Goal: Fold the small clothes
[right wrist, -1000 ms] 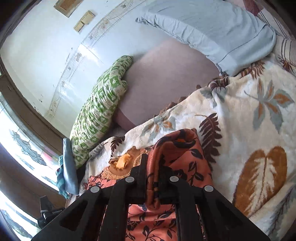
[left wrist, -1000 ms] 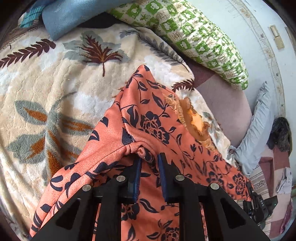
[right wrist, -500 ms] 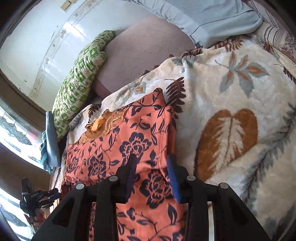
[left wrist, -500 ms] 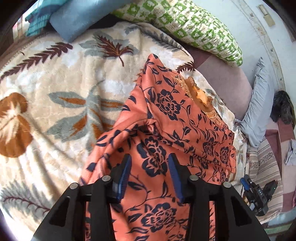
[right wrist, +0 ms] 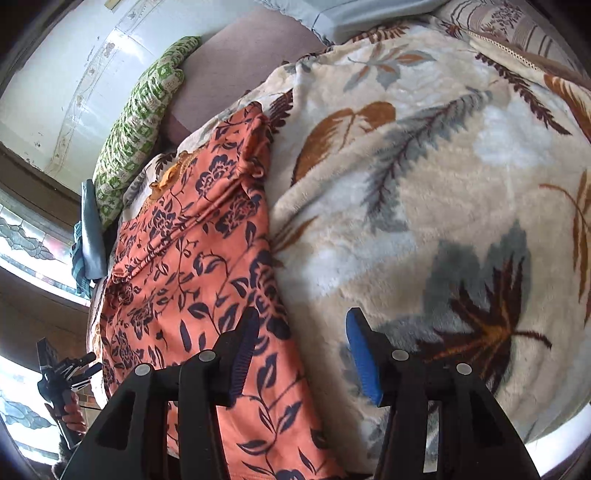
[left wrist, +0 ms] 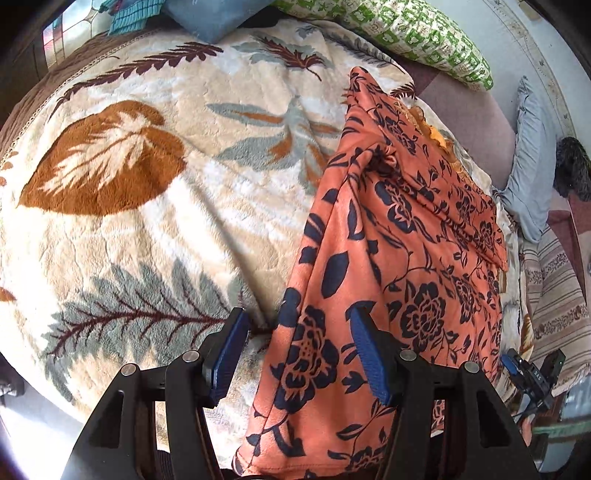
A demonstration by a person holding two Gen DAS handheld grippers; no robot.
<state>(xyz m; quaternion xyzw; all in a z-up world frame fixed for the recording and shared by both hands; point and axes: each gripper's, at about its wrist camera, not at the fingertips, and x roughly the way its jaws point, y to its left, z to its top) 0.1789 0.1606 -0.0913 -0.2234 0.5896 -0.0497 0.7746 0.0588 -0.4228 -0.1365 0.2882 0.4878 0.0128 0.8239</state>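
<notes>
An orange garment with dark blue flowers (left wrist: pixel 399 258) lies stretched along a cream leaf-patterned blanket (left wrist: pixel 147 206), both sleeves folded inward over its body. My left gripper (left wrist: pixel 299 350) is open and empty above the garment's left hem edge. The garment also shows in the right wrist view (right wrist: pixel 192 266). My right gripper (right wrist: pixel 299 350) is open and empty above its right hem edge, one finger over the cloth, the other over the blanket (right wrist: pixel 424 184). The other hand-held gripper (right wrist: pixel 62 373) shows at the far left.
A green-and-white checked pillow (left wrist: pixel 399 33) and a blue pillow (left wrist: pixel 218 14) lie at the head of the bed. A pale blue pillow (left wrist: pixel 528 155) lies against the wall (right wrist: pixel 74 74). A striped cloth (left wrist: pixel 554 288) sits at the right.
Both grippers let go of the folded sleeves, opened, and pulled back toward the garment's hem. The sleeves now lie folded on the body.
</notes>
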